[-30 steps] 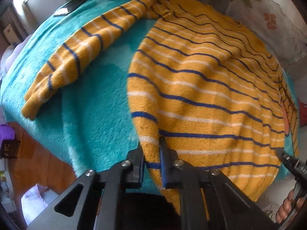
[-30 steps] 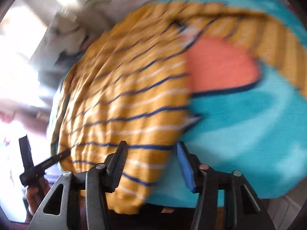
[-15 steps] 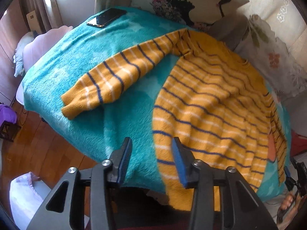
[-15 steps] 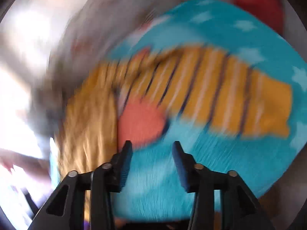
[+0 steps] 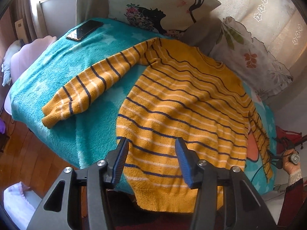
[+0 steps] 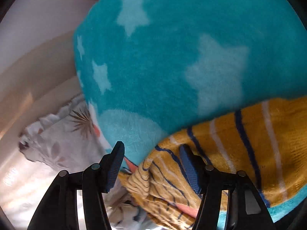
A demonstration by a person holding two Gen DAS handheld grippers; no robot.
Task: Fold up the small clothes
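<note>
A yellow sweater [image 5: 182, 103] with navy and white stripes lies flat on a teal star blanket [image 5: 57, 67]. Its left sleeve [image 5: 90, 84] stretches out to the left. Its hem hangs over the near edge. My left gripper [image 5: 151, 159] is open and empty, raised above the hem. My right gripper [image 6: 151, 164] is open, low over the sweater's right sleeve [image 6: 239, 145], which lies on the blanket [image 6: 172, 57]. The right gripper also shows small at the right edge of the left wrist view [image 5: 278, 157].
A black phone [image 5: 84, 29] lies on the blanket's far left corner. Printed cushions [image 5: 159, 5] lean behind the sweater. A floral cushion [image 6: 55, 140] sits left of the right gripper. Wooden floor [image 5: 25, 145] lies below the left edge.
My left gripper let go of the sweater's hem, opened and pulled back and up. My right gripper swung away from the sweater body to the right sleeve, still open.
</note>
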